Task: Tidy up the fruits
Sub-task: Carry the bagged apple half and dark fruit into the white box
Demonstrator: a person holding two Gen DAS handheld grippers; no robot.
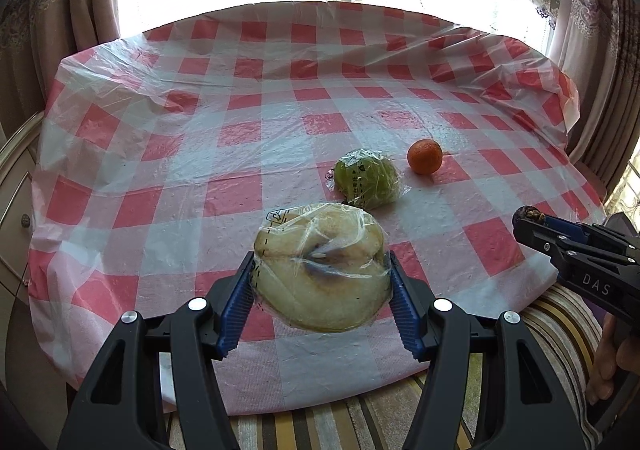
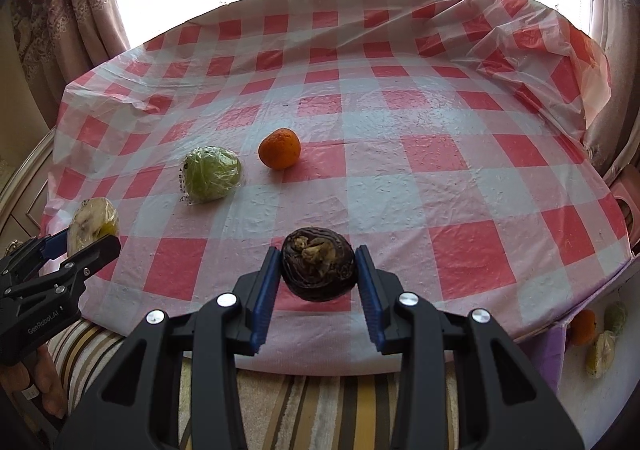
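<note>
Table (image 2: 400, 189): one orange (image 2: 279, 149), one green fruit (image 2: 212, 173) — each gripper holding one.

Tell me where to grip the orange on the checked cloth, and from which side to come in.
Grip the orange across its widest middle, one pad on each flank, coming from the near table edge and angled down. It is round, sits bare and alone on the tablecloth, and both flanks look clear; the wrapped green fruit lies apart on its left. Both grippers are full now, so one must unload first.
</note>
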